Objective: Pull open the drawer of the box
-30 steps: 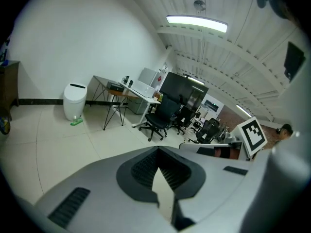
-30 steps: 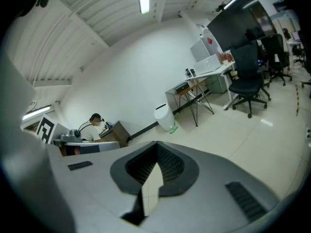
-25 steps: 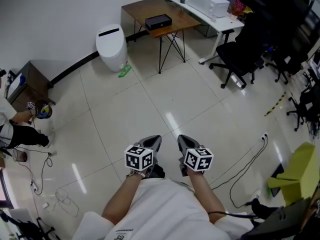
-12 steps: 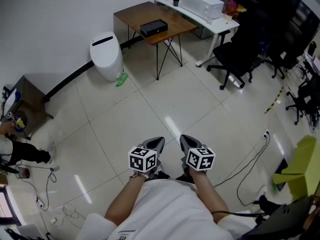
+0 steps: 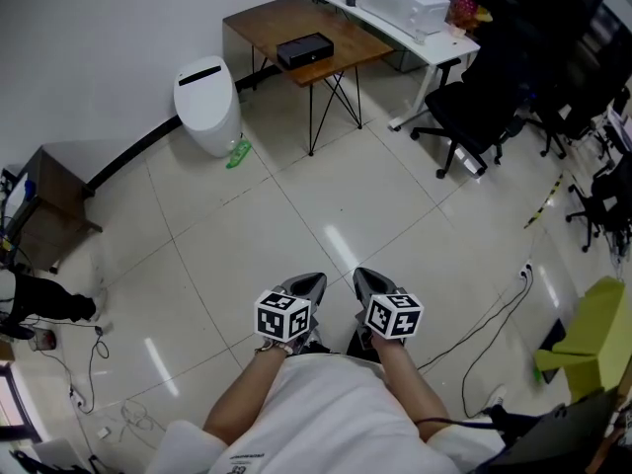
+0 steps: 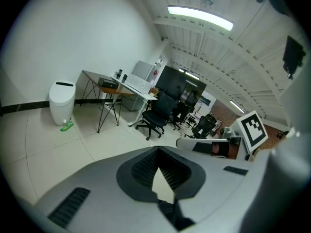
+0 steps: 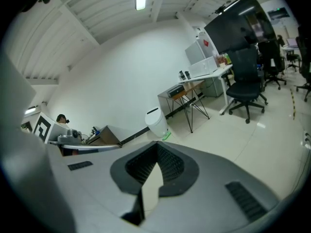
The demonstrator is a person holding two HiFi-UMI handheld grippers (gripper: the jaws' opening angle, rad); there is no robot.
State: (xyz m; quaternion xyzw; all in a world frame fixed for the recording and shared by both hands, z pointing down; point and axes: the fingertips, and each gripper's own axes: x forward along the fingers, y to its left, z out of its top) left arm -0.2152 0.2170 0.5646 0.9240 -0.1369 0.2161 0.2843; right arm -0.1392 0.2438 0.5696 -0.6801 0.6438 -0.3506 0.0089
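Left gripper: smooth grey plastic shell tapering to a wedge; its ribbed black pads meet at the tip, jaws together, nothing between them; held low in front of the person's body, above the floor
Right gripper: same grey wedge and ribbed black lining, jaws closed tip to tip and empty; just beside the left one, the two not touching
Marker cubes: a white cube printed with black squares sits at the back of the left gripper, its twin on the right
Black box: low, flat, matte rectangle, lying by the near edge of the table, well apart from both grippers; too small to make out its drawer
Table: brown wood-grain top on thin black wire legs, standing by the white wall
Floor: large glossy pale tiles with light glare
Bin: white, rounded, smooth, with a dark slot on its lid, left of the table
Desk: white top, just beyond the table's far right corner
Office chair: black, on a star base, near the desk
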